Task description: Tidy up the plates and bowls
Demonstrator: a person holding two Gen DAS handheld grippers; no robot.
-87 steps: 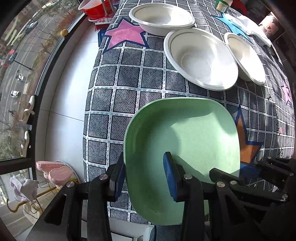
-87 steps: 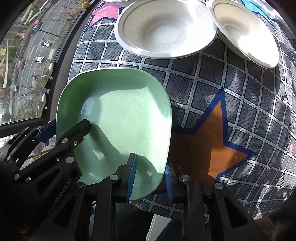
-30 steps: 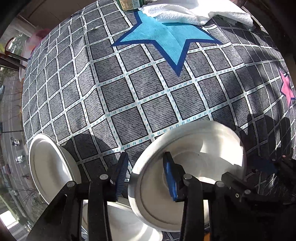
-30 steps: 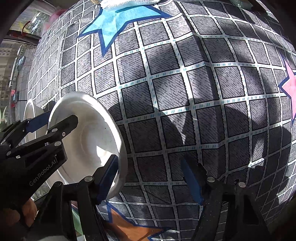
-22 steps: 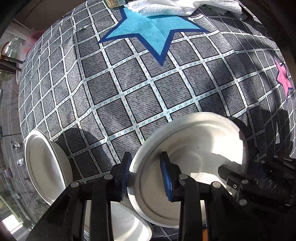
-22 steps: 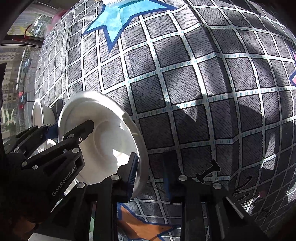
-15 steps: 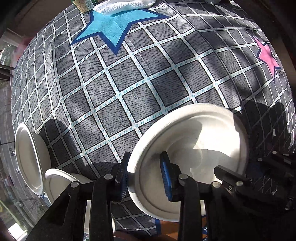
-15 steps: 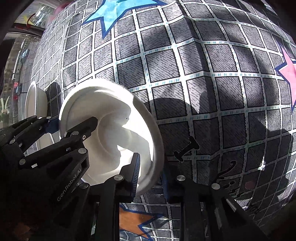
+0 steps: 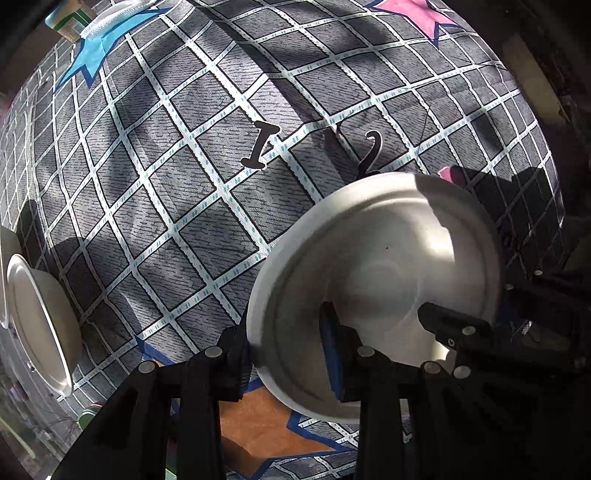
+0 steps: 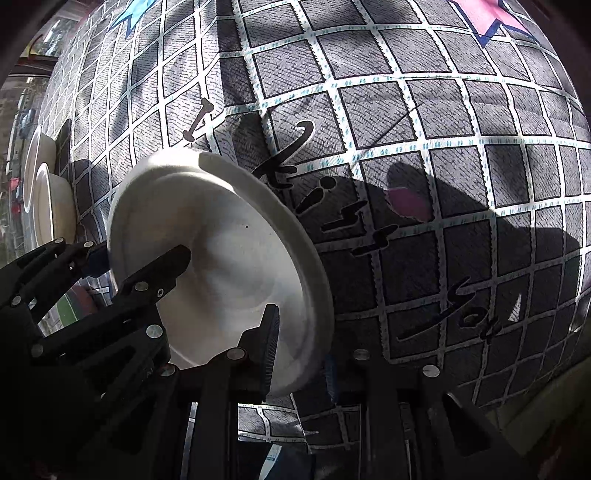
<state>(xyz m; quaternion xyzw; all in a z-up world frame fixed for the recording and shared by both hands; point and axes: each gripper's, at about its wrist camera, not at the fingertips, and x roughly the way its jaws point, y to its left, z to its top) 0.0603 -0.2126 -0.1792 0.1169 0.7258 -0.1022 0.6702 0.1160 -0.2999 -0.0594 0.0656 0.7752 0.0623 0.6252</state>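
Both grippers hold one white bowl (image 9: 380,280) above the grey checked tablecloth (image 9: 207,177). My left gripper (image 9: 288,358) is shut on the bowl's near left rim. My right gripper (image 10: 299,354) is shut on its opposite rim; the bowl also shows in the right wrist view (image 10: 218,258), tilted. Two more white bowls (image 9: 40,325) rest at the far left of the table, also seen in the right wrist view (image 10: 48,206).
The cloth carries black lettering (image 10: 354,236), an orange star (image 9: 266,428), a blue star (image 9: 92,48) and a pink star (image 9: 417,11). A green-labelled carton (image 9: 70,22) stands at the far edge. A green plate's edge (image 10: 70,310) shows behind the left gripper.
The green plate was let go earlier. Both grippers closed on the white bowl and have carried it right across the cloth, away from the other two bowls, to over the lettering.
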